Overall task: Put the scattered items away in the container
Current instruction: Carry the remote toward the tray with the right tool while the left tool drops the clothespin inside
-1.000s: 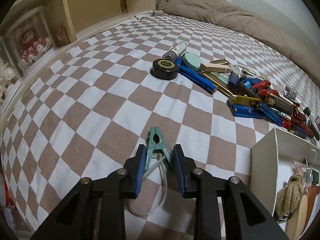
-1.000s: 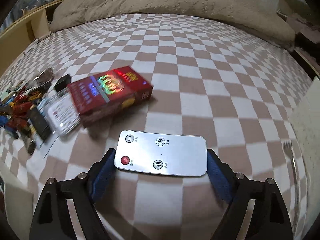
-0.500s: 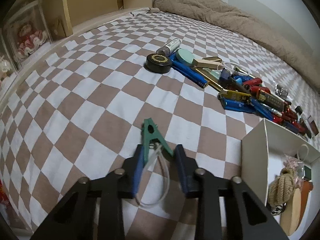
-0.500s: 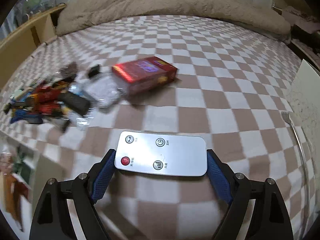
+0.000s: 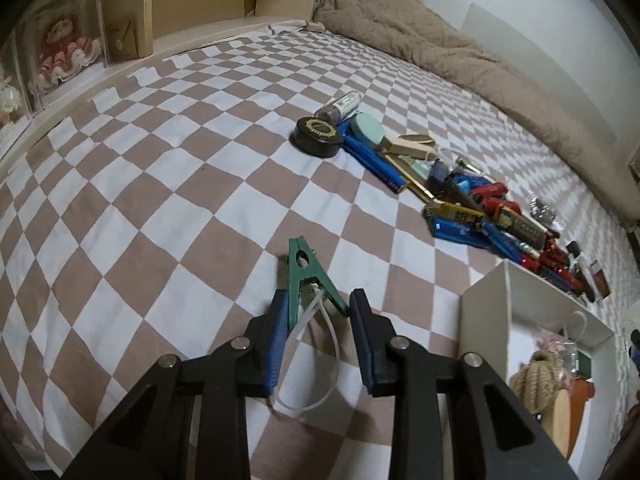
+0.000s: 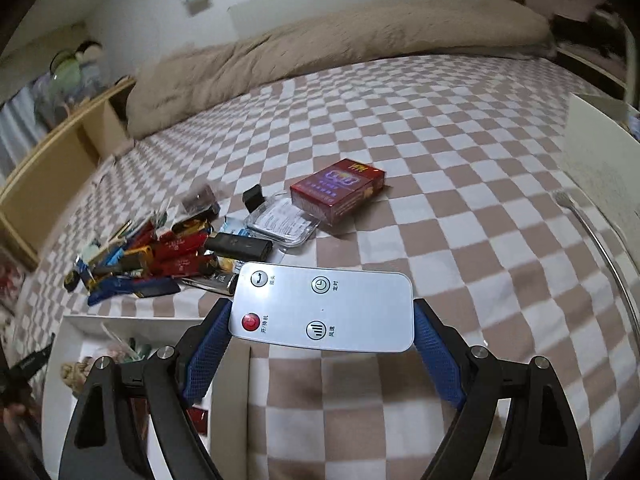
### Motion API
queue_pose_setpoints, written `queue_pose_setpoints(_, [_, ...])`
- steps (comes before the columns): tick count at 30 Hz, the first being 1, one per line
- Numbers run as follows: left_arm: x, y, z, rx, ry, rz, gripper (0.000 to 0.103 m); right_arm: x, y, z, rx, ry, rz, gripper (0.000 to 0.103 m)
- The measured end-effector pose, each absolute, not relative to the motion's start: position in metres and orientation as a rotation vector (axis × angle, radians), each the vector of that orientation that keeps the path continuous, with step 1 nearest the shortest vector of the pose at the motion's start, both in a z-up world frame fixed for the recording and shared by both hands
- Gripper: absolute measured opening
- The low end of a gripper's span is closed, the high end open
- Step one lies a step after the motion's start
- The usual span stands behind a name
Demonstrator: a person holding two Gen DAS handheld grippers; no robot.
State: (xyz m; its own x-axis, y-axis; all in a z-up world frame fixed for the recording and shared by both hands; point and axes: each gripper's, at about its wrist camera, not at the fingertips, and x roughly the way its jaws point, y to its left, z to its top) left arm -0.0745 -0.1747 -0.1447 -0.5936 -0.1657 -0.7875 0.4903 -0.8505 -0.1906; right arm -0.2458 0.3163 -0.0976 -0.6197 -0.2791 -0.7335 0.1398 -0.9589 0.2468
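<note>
My left gripper (image 5: 319, 300) is shut on the handles of a green spring clip (image 5: 301, 268) with a white cord loop (image 5: 332, 344), low over the checked bedspread. The white box (image 5: 486, 304) stands just to its right, holding a rope knot and other small things. My right gripper (image 6: 322, 309) is shut on a white remote (image 6: 360, 308) with a red button, gripped by its short ends and held flat. Its left end hangs over the corner of the white box (image 6: 136, 322); beyond it lies the pile of lighters (image 6: 160, 256).
A red packet (image 6: 340, 190), a clear plastic case (image 6: 280, 224) and a black stick (image 6: 238, 246) lie past the remote. A black round tin (image 5: 318, 136) and a tube sit at the pile's far end. A fork (image 6: 592, 236) lies right; a beige duvet (image 5: 440, 48) behind.
The right gripper has carried the remote up and to the left, from open bedspread to above the box's corner and the lighter pile. The left gripper keeps its hold on the clip, slightly rolled.
</note>
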Motion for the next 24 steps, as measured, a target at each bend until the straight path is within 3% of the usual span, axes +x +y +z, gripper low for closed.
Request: queue_pose_setpoints(24, [-0.048,-0.131,-0.092,0.871,0.449,-2.736,0.031,-0.174,0.296,-0.058,0.948,-0.327,-2.748,0.087])
